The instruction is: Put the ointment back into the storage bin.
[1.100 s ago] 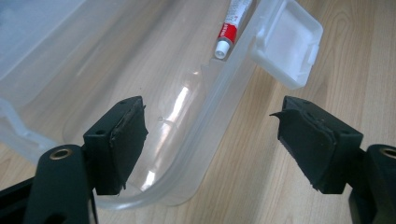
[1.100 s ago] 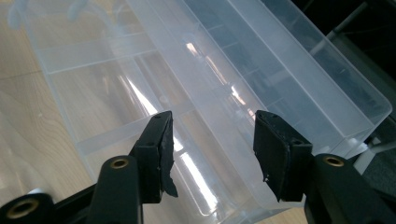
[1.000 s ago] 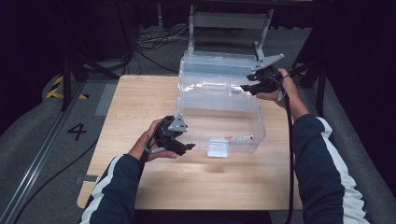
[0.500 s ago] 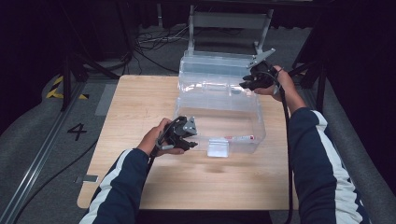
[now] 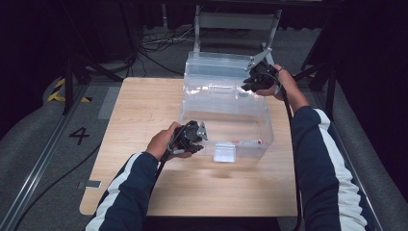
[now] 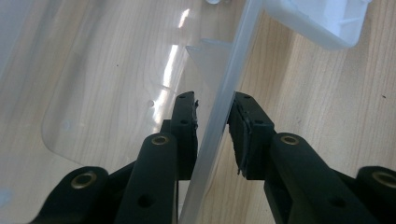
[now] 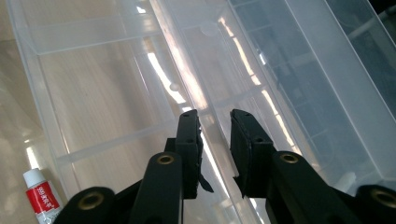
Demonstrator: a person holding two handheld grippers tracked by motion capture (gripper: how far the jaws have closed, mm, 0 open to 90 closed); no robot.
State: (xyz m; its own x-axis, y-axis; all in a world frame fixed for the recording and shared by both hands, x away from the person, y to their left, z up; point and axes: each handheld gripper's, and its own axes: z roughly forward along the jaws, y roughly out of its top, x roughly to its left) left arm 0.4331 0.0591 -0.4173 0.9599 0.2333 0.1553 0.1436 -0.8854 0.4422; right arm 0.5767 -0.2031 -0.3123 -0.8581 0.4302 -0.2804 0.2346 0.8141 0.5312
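A clear plastic box (image 5: 262,126) stands on the wooden table (image 5: 139,115), its lid (image 5: 216,65) thrown open to the back. My left gripper (image 5: 196,137) is at the box's front left corner. In the left gripper view its jaws have just been closing, and the left gripper (image 6: 212,100) has a pad on each side of the translucent box rim (image 6: 219,100). My right gripper (image 5: 248,84) is at the back right. There the right gripper (image 7: 215,116) straddles the back rim (image 7: 187,70) beside the lid, its jaws also just closed in on it.
A small white tube with a red label (image 7: 39,196) lies by the box's wall, also seen as a red strip (image 5: 248,142) at the front. A white latch (image 5: 225,153) hangs on the front wall. A metal chair frame (image 5: 235,21) stands behind the table.
My left hand moved right, up to the box's front left corner. My right hand shifted left along the back rim. Both pairs of jaws narrowed around the rim.
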